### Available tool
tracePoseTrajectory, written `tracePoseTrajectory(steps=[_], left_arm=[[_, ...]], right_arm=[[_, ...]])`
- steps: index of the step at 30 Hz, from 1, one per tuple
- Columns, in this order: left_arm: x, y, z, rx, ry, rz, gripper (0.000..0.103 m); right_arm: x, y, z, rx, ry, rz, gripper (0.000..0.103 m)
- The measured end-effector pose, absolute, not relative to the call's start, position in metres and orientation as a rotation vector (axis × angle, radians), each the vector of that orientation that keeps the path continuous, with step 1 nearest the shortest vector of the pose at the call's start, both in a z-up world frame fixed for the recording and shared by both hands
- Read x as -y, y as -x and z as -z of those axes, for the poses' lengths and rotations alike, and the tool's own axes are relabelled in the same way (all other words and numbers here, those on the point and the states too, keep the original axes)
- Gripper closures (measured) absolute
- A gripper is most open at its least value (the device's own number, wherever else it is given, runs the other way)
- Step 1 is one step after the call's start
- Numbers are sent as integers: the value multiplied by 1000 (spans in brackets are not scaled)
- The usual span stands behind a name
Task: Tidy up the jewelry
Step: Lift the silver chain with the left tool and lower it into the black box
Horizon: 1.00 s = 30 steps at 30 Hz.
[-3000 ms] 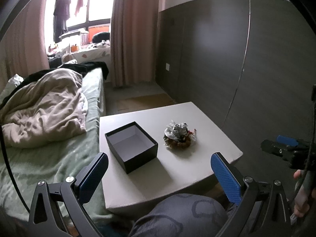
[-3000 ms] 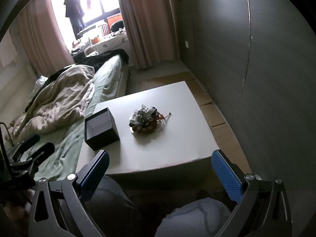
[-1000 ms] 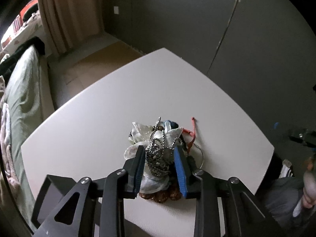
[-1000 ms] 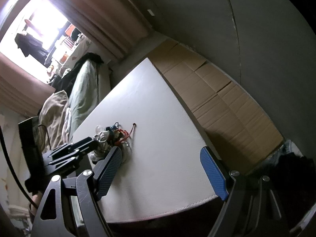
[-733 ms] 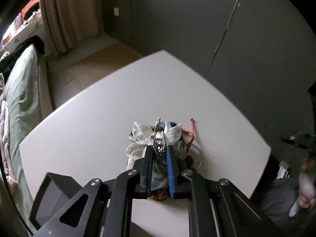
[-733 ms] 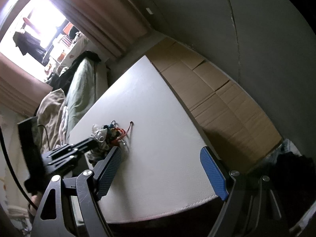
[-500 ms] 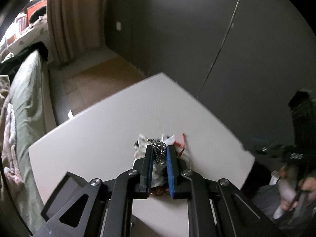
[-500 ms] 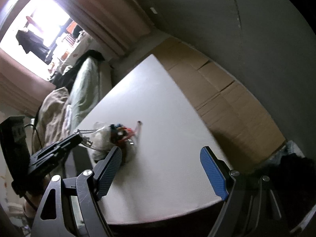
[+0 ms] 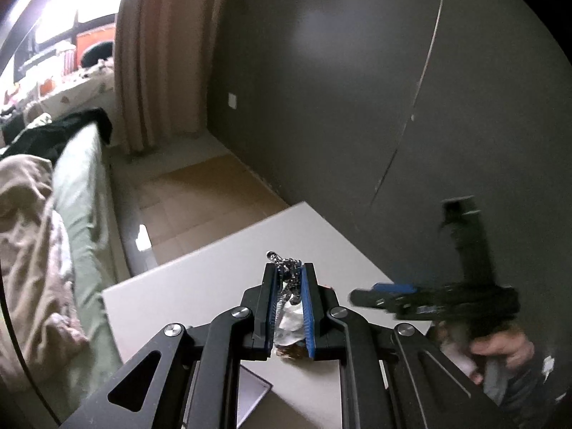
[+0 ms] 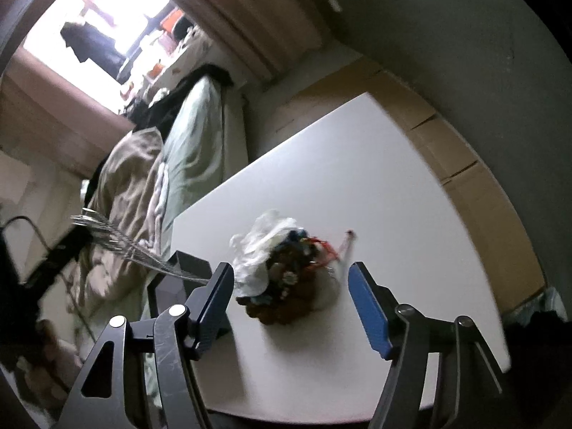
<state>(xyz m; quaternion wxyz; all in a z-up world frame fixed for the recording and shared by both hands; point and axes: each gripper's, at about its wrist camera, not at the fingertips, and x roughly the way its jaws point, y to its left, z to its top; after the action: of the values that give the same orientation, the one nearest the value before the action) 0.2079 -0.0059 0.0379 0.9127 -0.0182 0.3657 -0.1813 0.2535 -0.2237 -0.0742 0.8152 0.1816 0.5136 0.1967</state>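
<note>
Left gripper – clamped on chain | right gripper – closing over jewelry pile, nothing gripped

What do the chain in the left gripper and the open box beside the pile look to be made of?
Chain: metal by the look, silvery and shiny, with small glinting links; the left gripper is shut on it. Box: probably rigid cardboard with a matt black finish, judging by its thin straight walls and no shine; blur leaves it open.

Each gripper is black angular metal with silver screws and ribbed blue pads.
</note>
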Motion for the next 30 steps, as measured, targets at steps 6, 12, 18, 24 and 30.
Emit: tracePoseTrajectory(steps=[6, 12, 18, 24, 30], left_arm=[[-12, -193, -58, -707, 36, 332, 90], [-37, -184, -70, -680, 33, 277, 90], [-50, -178, -75, -676, 23, 244, 90], [-62, -172, -69, -681, 26, 230, 90], [-72, -175, -42, -727, 76, 229, 90]], right_arm=[[186, -280, 84, -1162, -305, -421, 40], [161, -288, 98, -1194, -249, -448, 40], [152, -295, 120, -1243, -220, -400, 95], [161, -285, 102, -1174, -292, -443, 94], [174, -275, 80, -1096, -354, -482, 95]])
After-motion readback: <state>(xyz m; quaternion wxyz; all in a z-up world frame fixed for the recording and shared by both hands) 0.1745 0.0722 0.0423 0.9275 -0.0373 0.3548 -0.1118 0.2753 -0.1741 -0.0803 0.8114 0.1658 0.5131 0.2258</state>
